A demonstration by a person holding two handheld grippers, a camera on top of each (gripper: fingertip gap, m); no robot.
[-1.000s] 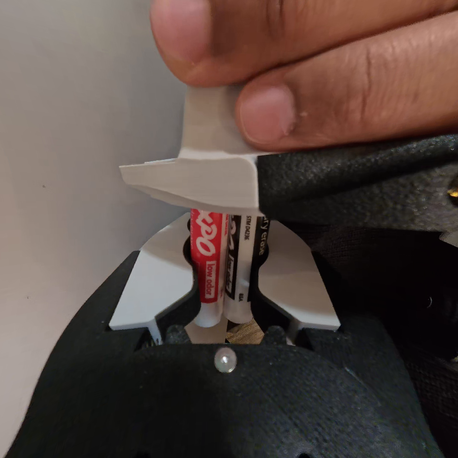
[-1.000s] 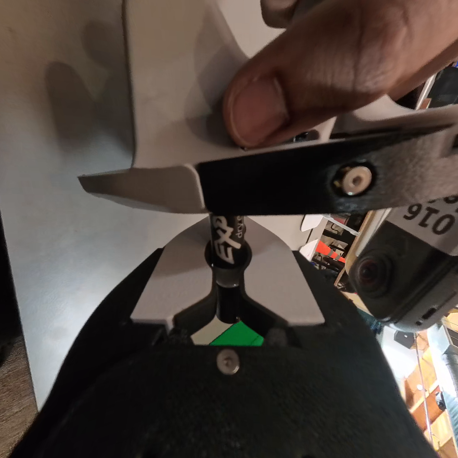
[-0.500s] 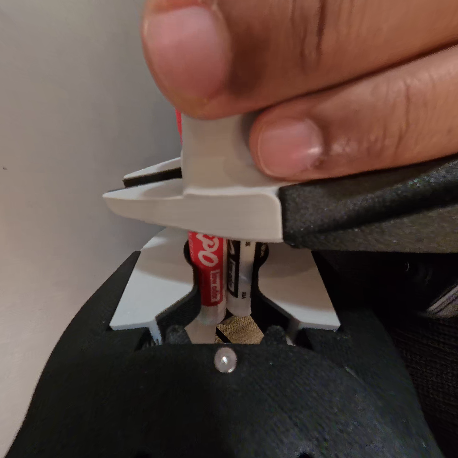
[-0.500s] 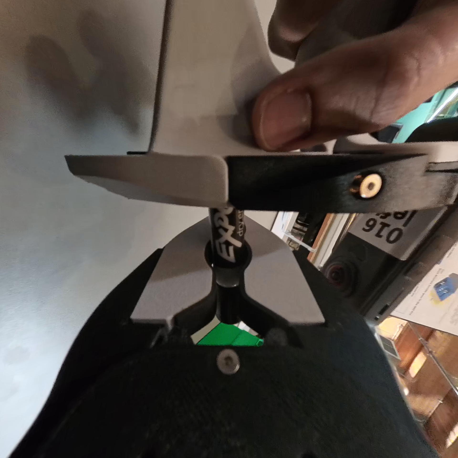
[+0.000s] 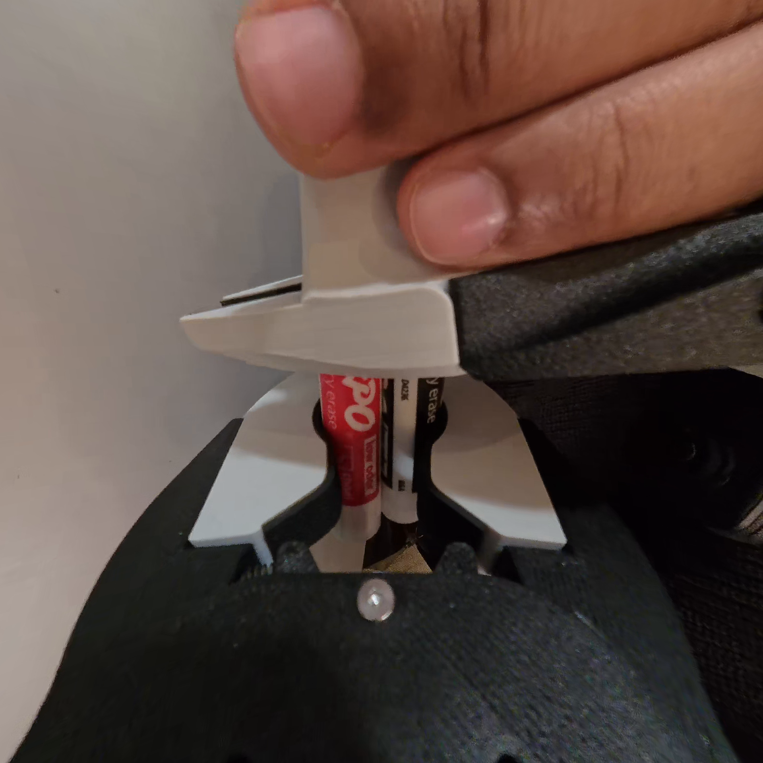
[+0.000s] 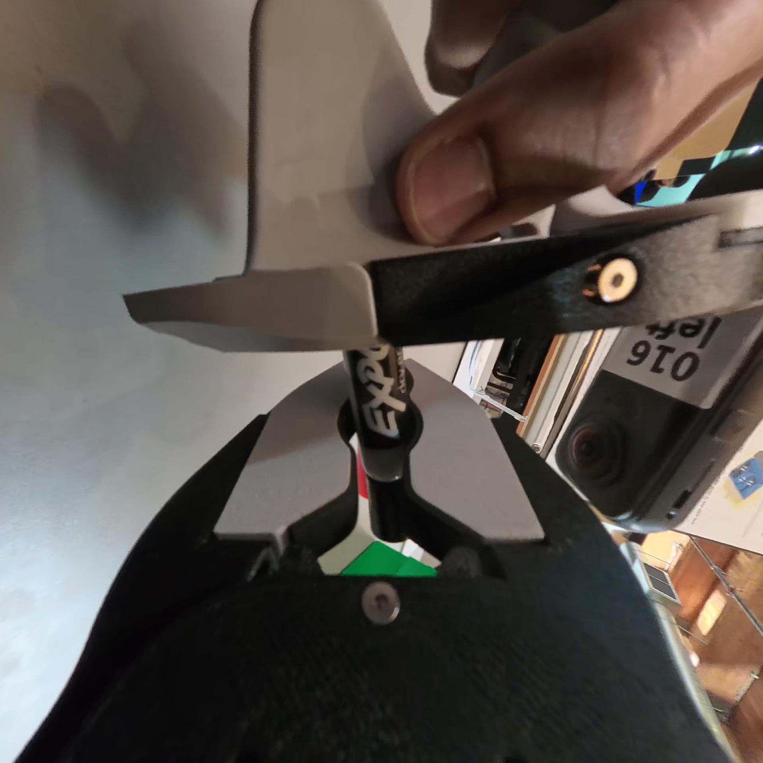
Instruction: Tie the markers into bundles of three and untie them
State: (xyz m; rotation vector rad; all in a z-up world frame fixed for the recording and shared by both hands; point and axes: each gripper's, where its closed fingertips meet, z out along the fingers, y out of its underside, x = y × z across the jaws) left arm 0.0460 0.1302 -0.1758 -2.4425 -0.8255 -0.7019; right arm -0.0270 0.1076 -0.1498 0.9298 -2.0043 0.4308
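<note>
In the left wrist view my left gripper (image 5: 377, 413) is shut on two markers side by side, a red one (image 5: 355, 446) and a black-and-white one (image 5: 406, 454). The right gripper's white finger (image 5: 330, 338) crosses just above them and hides their upper ends. A hand (image 5: 536, 124) presses on it. In the right wrist view my right gripper (image 6: 380, 429) is shut on a black marker (image 6: 380, 404), which tilts slightly left. The left gripper (image 6: 256, 305) crosses over the marker's far end, with a thumb (image 6: 450, 186) on it.
A pale wall (image 5: 103, 247) fills the left side of both views. The left gripper's camera (image 6: 598, 450) sits at the right. A green patch (image 6: 384, 563) shows below the black marker. Wooden shelving (image 6: 702, 578) lies far right. My hands' fingertips stand some 8 cm from each other.
The crossing gripper and hand have come closer in both views. In the right wrist view the black marker now tilts left, and a red and white strip shows beside it.
</note>
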